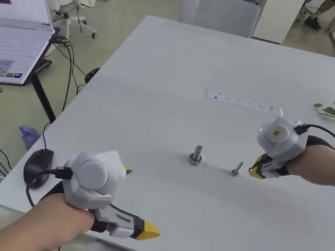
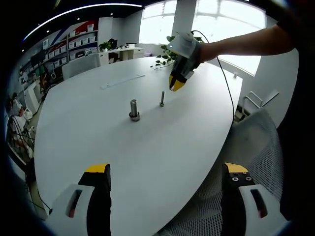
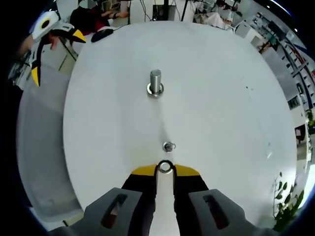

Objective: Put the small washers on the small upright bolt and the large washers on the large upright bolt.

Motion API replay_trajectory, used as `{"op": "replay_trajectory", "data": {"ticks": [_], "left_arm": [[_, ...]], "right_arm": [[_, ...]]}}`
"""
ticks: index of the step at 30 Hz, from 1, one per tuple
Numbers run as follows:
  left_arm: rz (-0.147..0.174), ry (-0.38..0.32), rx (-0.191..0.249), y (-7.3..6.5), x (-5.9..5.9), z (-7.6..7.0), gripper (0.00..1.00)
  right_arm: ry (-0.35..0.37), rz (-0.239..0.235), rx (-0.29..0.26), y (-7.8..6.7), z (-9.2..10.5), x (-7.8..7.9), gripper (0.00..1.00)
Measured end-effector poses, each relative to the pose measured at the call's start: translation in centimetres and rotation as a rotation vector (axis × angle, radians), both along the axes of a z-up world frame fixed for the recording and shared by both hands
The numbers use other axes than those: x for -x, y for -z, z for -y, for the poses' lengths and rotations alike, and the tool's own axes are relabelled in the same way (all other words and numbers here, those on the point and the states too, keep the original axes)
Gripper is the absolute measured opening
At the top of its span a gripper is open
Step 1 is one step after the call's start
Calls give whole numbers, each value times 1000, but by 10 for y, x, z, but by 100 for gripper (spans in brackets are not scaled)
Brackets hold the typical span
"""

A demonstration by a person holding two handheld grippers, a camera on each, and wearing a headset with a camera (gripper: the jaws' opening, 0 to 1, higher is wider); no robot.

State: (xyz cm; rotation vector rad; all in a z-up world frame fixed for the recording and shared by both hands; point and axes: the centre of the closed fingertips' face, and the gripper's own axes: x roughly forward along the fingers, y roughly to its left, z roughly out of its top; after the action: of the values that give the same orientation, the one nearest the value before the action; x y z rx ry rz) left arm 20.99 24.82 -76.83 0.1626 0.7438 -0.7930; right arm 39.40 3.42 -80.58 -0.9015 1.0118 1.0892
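Note:
The large upright bolt (image 1: 196,155) stands on its head near the middle of the white table (image 1: 157,94), and the small upright bolt (image 1: 237,168) is a little to its right. My right gripper (image 1: 256,171) sits just right of the small bolt. In the right gripper view it (image 3: 165,169) is shut on a small washer (image 3: 165,167), held just short of the small bolt (image 3: 169,146), with the large bolt (image 3: 156,82) farther on. My left gripper (image 1: 138,200) hovers at the table's near edge, open and holding nothing (image 2: 166,169), far from both bolts (image 2: 134,110).
A white power strip (image 1: 243,101) lies behind the bolts. A laptop (image 1: 21,36) and a black mouse (image 1: 37,164) sit on a side desk to the left. Green leaves (image 1: 327,110) reach in at the right edge. A mesh chair (image 2: 256,162) stands below the left gripper.

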Motion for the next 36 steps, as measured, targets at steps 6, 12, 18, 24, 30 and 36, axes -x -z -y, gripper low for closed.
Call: {"op": "replay_trajectory", "data": {"ticks": [6, 12, 18, 24, 30, 36], "left_arm": [[7, -3, 5, -3, -2, -3, 93], [-5, -4, -1, 1, 1, -6, 92], [-22, -7, 5, 5, 4, -9, 90], [-32, -4, 6, 7, 3, -10, 89], [-36, 3, 6, 9, 1, -10, 89], [-38, 0, 11, 9, -1, -11, 88]], "right_arm": [[-10, 17, -2, -1, -9, -7, 12], [-10, 15, -4, 3, -18, -10, 12], [-10, 19, 10, 5, -21, -13, 12], [-19, 3, 14, 5, -24, -3, 12], [-21, -3, 21, 7, -26, -2, 12], [-28, -10, 32, 12, -27, -1, 12]]}}
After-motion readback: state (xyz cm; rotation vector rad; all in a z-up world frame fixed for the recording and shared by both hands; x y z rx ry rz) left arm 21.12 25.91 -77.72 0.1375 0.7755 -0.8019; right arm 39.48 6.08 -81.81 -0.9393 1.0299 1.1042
